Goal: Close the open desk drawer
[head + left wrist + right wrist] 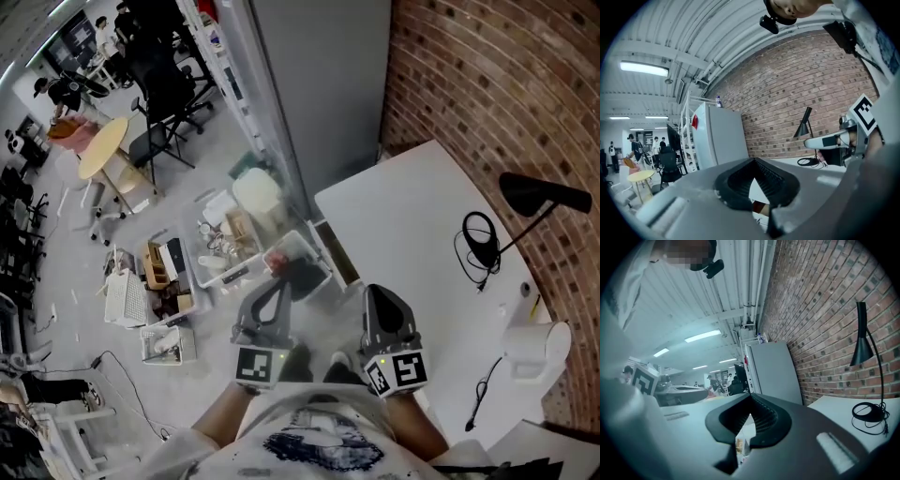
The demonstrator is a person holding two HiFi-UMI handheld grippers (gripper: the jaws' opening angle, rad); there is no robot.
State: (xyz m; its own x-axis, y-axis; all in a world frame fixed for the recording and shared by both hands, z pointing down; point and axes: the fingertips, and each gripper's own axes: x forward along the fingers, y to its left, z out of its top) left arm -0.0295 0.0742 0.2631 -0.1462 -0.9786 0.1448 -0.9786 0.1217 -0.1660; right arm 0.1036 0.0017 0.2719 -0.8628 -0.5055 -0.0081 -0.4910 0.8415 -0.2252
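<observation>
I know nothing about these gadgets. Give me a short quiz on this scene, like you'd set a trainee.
1. True or false: the left gripper is holding something.
2. Which of these stands on the white desk? A) a black lamp B) a kettle C) a laptop
3. Fill in the blank: the wall beside the desk is built of ____.

Key: 1 false, its jaws are together with nothing between them; 2 A; 3 brick.
</observation>
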